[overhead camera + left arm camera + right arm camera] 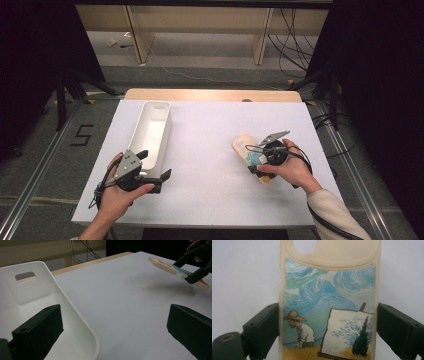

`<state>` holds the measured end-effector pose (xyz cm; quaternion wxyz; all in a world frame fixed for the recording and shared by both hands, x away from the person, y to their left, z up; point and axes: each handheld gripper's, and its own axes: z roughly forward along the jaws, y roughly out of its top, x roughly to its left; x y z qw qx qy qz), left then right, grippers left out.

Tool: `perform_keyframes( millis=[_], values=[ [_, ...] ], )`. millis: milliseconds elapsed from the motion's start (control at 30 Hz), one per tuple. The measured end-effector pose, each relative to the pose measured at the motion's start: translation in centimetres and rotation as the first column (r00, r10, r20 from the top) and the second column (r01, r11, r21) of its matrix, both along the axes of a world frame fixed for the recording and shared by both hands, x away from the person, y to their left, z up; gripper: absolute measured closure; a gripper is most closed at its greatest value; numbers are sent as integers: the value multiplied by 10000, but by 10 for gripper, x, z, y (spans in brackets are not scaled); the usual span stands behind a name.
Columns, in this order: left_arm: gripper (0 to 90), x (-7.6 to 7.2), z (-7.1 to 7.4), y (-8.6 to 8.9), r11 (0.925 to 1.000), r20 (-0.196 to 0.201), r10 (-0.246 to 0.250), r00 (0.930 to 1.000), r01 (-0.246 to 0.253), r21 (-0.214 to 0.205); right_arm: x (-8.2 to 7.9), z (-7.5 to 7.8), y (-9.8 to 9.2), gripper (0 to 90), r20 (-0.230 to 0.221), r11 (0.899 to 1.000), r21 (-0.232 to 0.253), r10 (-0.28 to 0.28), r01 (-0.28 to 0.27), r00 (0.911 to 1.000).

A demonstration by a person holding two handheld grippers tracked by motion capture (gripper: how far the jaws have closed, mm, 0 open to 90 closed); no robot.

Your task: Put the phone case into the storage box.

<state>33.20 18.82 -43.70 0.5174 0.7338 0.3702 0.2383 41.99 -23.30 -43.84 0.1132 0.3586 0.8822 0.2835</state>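
The right gripper [256,167] clamps the long edges of a flat, beige rubbery phone case with a swirly painted back [329,305], lifted at four o'clock over the matte white table [210,150]. The left gripper [162,181], jaws apart, straddles the near rim of a smooth white oblong plastic bin [150,132] at nine o'clock.

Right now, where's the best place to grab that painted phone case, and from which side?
Across its two long side edges, near the lower end, coming in from that short end, as the right claw grips it now. The phone case is thin and flat, and its straight parallel edges suit the jaws.
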Motion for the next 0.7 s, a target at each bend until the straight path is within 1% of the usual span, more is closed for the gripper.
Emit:
perform_keyframes(
  millis=[33, 67, 133, 233, 367, 400, 433, 500, 700],
  values=[
    [0, 0, 0, 0, 10000, 1, -3, 10000, 3, -7, -1, 0, 0, 111, 162, 9999, 140, 35, -37, 9999],
    [0, 0, 0, 0, 10000, 5, 4, 10000, -4, -12, -1, 0, -1, 111, 175, 9998, 182, 2, -6, 9998],
    [0, 0, 0, 0, 10000, 13, 4, 10000, -4, -7, -3, 0, -1, 111, 439, 9990, 429, 63, -82, 9990],
    [0, 0, 0, 0, 10000, 14, 8, 10000, -8, -9, -5, 0, -1, 110, 583, 9966, 816, 29, -77, 9983],
    [0, 0, 1, 0, 10000, 31, 39, 10000, -39, -31, -7, 1, 1, 110, 793, 9932, 1160, -22, -71, 9968],
    [0, 0, 2, 0, 10000, 52, 60, 10000, -60, -38, -9, 1, 2, 110, 920, 9912, 1318, -43, -79, 9958],
    [0, 1, 3, 0, 10000, 77, 63, 10000, -62, -40, -9, 1, 2, 110, 920, 9912, 1318, -43, -79, 9958],
    [0, 1, 5, -1, 9999, 120, 117, 9999, -116, -46, -10, 1, 4, 110, 997, 9891, 1470, -42, -106, 9950],
    [12, 4, 11, -7, 9999, 256, 102, 9996, -100, -106, -15, 3, 10, 110, 1394, 9813, 1917, -85, -186, 9902]
  ],
)
